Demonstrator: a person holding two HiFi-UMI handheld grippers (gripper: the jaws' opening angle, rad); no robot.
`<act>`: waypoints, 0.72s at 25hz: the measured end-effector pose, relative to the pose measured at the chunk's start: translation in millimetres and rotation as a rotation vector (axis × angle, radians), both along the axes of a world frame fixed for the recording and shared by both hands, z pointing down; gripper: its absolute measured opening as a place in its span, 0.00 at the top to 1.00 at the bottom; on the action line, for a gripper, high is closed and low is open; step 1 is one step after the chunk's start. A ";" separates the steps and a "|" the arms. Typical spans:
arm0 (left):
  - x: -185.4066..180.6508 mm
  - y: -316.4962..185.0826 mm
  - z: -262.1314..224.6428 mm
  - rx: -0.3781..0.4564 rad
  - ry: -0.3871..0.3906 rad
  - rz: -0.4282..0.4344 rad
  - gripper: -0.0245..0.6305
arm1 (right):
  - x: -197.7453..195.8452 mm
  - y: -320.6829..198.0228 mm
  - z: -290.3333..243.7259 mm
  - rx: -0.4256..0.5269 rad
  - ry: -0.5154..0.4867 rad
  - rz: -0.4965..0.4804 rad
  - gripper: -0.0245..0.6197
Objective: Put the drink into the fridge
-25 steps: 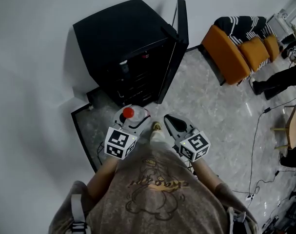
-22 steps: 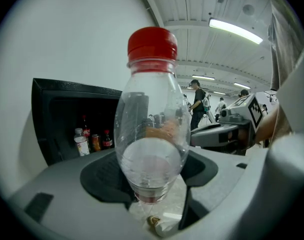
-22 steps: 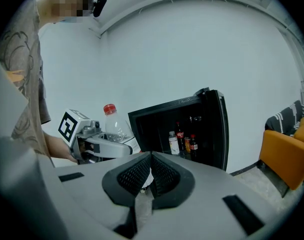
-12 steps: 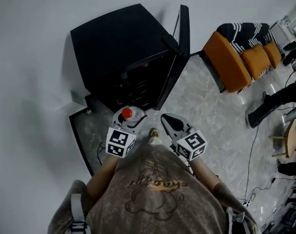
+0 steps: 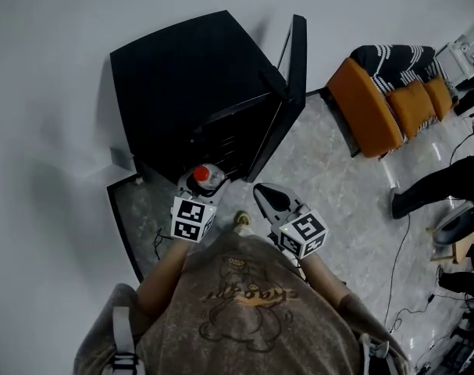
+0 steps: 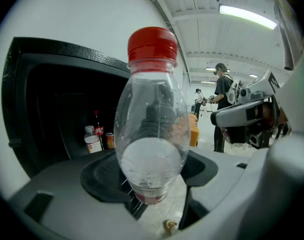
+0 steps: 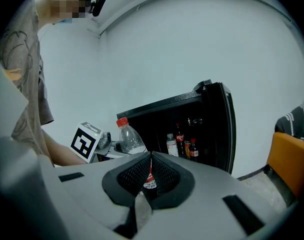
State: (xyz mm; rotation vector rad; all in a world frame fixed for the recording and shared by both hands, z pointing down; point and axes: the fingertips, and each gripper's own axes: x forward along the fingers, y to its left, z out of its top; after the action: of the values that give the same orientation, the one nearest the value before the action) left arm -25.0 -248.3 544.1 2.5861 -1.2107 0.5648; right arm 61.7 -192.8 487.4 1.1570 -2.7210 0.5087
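A clear plastic bottle (image 5: 202, 176) with a red cap stands upright in my left gripper (image 5: 199, 187), whose jaws are shut on its lower body. In the left gripper view the bottle (image 6: 150, 129) fills the middle, between the jaws of the left gripper (image 6: 152, 200). The black fridge (image 5: 182, 84) stands just ahead with its door (image 5: 290, 84) swung open to the right. Several drinks (image 6: 96, 135) stand on a shelf inside. My right gripper (image 5: 265, 196) hovers beside the left one, shut and empty. From the right gripper (image 7: 150, 173) I see the bottle (image 7: 127, 136) and the fridge (image 7: 192, 129).
An orange armchair (image 5: 373, 92) with a striped cushion stands right of the fridge door. A person's legs (image 5: 440, 182) and floor cables (image 5: 400, 256) are at the far right. The white wall (image 5: 57, 131) runs behind and left of the fridge. Other people (image 6: 223, 104) stand far off.
My left gripper has carried the bottle forward, closer to the fridge opening. The right gripper has followed a little. The person at the far right has shifted position.
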 end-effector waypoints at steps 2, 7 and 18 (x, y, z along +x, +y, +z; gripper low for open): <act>-1.6 -9.1 6.0 -0.003 -0.011 -0.018 0.48 | 1.5 -4.2 0.2 -0.003 -0.002 -0.004 0.93; -3.4 -32.0 17.5 -0.002 -0.024 -0.058 0.48 | 6.0 -15.0 1.4 -0.002 0.000 -0.015 0.93; -8.3 -69.7 50.0 -0.018 -0.076 -0.132 0.48 | 18.3 -33.9 4.9 -0.010 -0.006 -0.024 0.93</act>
State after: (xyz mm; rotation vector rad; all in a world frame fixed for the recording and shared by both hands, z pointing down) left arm -33.3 -318.0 594.1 2.4672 -1.3824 0.6486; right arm 80.1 -226.8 492.3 1.1209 -2.7306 0.5232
